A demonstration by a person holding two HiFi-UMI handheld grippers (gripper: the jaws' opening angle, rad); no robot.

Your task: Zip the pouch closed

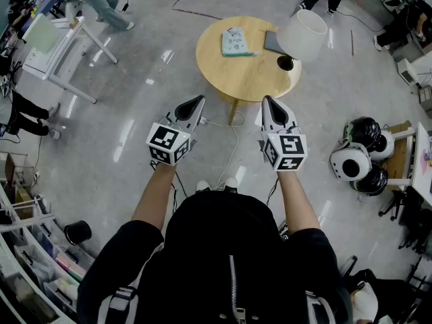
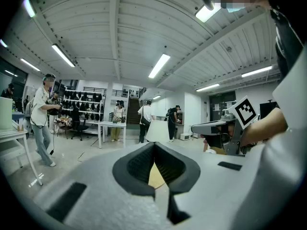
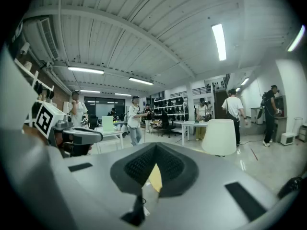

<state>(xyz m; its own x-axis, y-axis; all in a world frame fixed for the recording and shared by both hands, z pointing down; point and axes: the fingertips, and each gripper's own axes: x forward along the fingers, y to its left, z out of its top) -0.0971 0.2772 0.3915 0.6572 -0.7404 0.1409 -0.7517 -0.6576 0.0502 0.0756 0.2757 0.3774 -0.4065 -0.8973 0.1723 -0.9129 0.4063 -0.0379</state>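
Observation:
A teal pouch [image 1: 235, 42] lies flat on the far half of a round wooden table [image 1: 229, 76] in the head view; its zip is too small to make out. My left gripper [image 1: 194, 102] and right gripper [image 1: 268, 102] are held side by side at the table's near edge, short of the pouch and well apart from it. Both point forward, about level. The left gripper [image 2: 154, 145] has its jaws together with nothing between them, and so has the right gripper [image 3: 156, 146]. Neither gripper view shows the pouch.
A lamp with a white shade [image 1: 302, 34] stands on the table's right side beside a dark flat object [image 1: 273, 42]. A white cable [image 1: 229, 155] runs across the floor under the table. Helmets [image 1: 358, 157] sit at the right, a white desk [image 1: 61, 52] at the left. People stand at the back.

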